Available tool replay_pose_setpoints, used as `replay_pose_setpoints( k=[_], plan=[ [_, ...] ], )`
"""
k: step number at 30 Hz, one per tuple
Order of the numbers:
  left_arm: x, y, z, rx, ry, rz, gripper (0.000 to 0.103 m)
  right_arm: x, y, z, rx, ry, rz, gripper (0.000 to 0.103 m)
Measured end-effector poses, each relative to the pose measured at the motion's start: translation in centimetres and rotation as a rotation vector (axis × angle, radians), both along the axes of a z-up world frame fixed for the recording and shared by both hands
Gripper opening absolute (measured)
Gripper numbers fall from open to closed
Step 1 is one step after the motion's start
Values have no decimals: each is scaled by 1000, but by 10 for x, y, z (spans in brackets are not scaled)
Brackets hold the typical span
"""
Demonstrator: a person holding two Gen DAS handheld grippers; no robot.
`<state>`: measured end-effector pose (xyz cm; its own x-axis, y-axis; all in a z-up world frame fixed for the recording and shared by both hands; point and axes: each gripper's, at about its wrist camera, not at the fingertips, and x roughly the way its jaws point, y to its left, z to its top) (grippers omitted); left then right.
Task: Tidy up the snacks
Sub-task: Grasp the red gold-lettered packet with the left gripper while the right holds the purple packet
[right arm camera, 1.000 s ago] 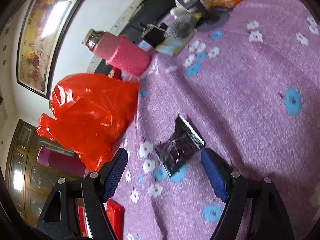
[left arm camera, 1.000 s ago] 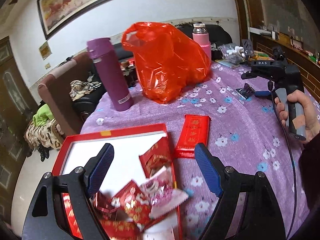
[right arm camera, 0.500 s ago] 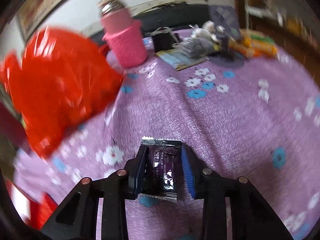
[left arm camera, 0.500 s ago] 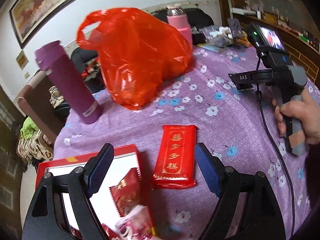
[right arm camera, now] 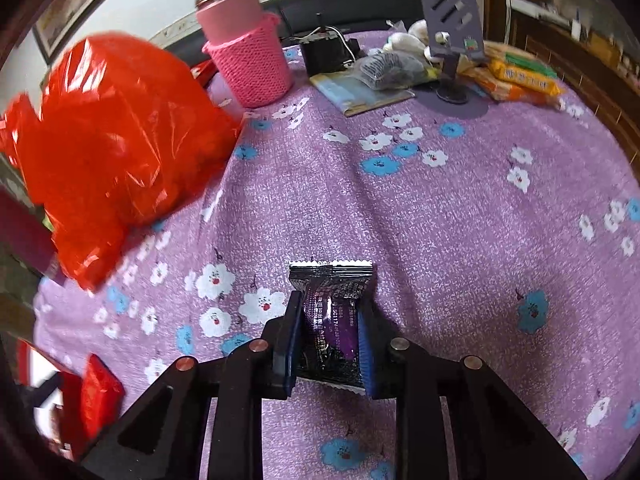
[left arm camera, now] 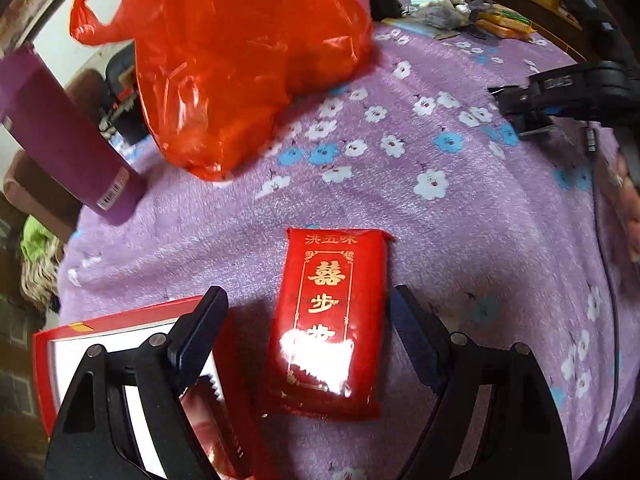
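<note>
right tongs (right arm camera: pixel 329 334) are clamped on a dark purple snack (right arm camera: pixel 330 316), held just over the desk (right arm camera: pixel 460 220); only the right view shows that grip clearly. left tongs (left arm camera: pixel 308 336) are spread wide around a red packet (left arm camera: pixel 330 320) lying flat near the desk's edge, beside the red box (left arm camera: pixel 44 356). the red bag (left arm camera: pixel 232 52) sits further back.

Red snack packet (left arm camera: pixel 330 320) flat on cloth, purple packet (right arm camera: pixel 331 320) clamped upright
</note>
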<state>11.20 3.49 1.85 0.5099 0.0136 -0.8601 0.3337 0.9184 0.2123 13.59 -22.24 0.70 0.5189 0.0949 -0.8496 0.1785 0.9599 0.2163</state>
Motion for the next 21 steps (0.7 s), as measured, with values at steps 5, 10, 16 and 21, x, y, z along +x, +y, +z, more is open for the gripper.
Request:
replay_pose_setpoints(
  k=[5, 10, 16, 21],
  plan=[
    [0, 0, -1, -63, 9, 8, 84, -4, -15, 9, 128, -22, -9, 24],
    [0, 8, -2, -173, 82, 53, 72, -12, -27, 25, 288, -82, -8, 24],
    [-21, -15, 1, -128, 42, 40, 45, -18, -20, 39, 318, -132, 12, 24],
    [-35, -15, 0, -173, 24, 89, 44, -20, -15, 44, 334, -146, 34, 24]
  ],
)
